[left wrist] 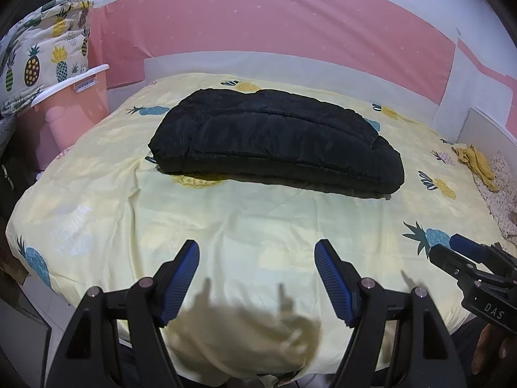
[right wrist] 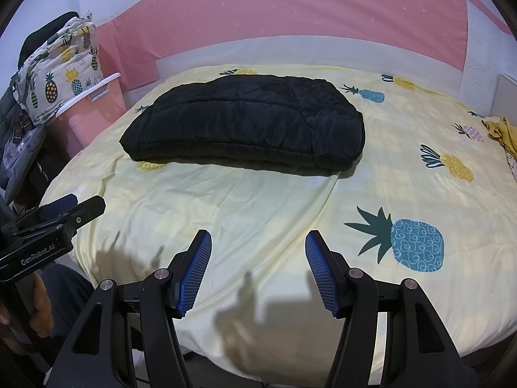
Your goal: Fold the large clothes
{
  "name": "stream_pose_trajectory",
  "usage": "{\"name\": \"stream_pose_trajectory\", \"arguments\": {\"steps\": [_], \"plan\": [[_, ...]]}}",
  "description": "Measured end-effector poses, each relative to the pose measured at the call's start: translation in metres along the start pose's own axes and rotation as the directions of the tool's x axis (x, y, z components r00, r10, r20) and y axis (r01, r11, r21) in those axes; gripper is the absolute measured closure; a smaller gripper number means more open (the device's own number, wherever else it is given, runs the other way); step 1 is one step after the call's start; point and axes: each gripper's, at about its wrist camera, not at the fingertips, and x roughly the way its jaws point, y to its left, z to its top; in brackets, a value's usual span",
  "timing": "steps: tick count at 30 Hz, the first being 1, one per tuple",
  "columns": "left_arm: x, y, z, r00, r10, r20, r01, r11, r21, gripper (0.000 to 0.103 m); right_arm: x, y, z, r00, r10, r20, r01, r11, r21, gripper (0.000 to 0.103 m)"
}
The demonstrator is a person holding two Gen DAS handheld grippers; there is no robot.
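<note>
while both tools (left wrist: 257, 278) (right wrist: 258, 271) gape empty, the folded black jacket (left wrist: 274, 142) hides its sleeves.

A pink wall (left wrist: 258, 22) is running behind the bed (right wrist: 226, 213), with a white band (right wrist: 290, 48) lying along its foot. A yellow pineapple-print sheet (left wrist: 210, 226) is covering the bed. At the left a pink bin (left wrist: 84, 103) is standing under a pineapple quilt (right wrist: 61, 77). Light is casting shadows on the sheet's near edge.
</note>
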Motion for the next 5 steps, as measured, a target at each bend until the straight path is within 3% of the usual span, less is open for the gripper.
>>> {"name": "stream_pose_trajectory", "arguments": {"steps": [5], "plan": [[0.0010, 0.0030, 0.0012, 1.000, 0.000, 0.007, 0.000, 1.000, -0.009, 0.027, 0.0004, -0.0002, -0.0007, 1.000, -0.001, 0.003, 0.001, 1.000, 0.003, 0.042]]}}
